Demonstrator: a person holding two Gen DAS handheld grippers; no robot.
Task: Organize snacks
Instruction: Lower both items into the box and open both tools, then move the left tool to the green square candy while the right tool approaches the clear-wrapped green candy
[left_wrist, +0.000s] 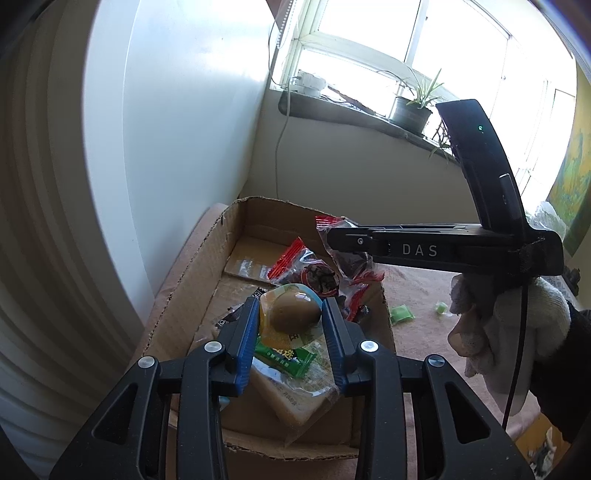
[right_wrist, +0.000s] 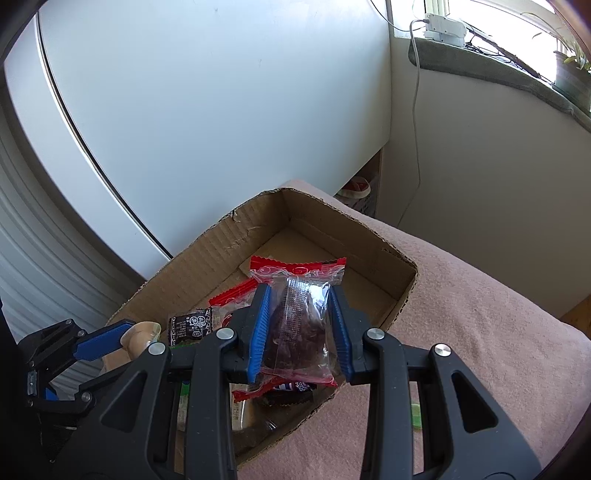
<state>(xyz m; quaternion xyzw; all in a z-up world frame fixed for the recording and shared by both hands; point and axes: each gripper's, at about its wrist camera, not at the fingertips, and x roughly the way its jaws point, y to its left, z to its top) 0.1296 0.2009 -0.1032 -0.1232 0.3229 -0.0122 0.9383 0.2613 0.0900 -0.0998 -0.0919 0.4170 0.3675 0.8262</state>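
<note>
**2 grippers, 2 snacks, both over the carton**

1 open cardboard box (right_wrist: 325, 229), torn along its rim, sits on a pink blanket (right_wrist: 480, 314) beside a white cabinet (right_wrist: 221, 110). Inside the box: a red-edged clear packet of dark snack (left_wrist: 314, 273), a small black sachet (right_wrist: 190, 326), a green wrapper (left_wrist: 286, 356) and a wrapped pale slab, bread by the look of it (left_wrist: 295, 398). 2 small green sweets (left_wrist: 400, 315) lie on the blanket outside the box. A windowsill behind carries a potted plant (left_wrist: 413, 110).

Left gripper (left_wrist: 291, 314): angled down over the near end of the box, blue pads pinching a vacuum-packed brown egg (left_wrist: 295, 312) across its width; the egg hangs above the green wrapper.

Right gripper (right_wrist: 301, 325): held in a hand in a white knit glove (left_wrist: 517, 332), tilted down over the box; its pads clamp a clear red-trimmed packet (right_wrist: 299, 317) of dark filling, top seal standing beyond the fingertips. In the right wrist view, this packet blocks part of the box floor, and the left gripper's blue pad shows at the lower left.
</note>
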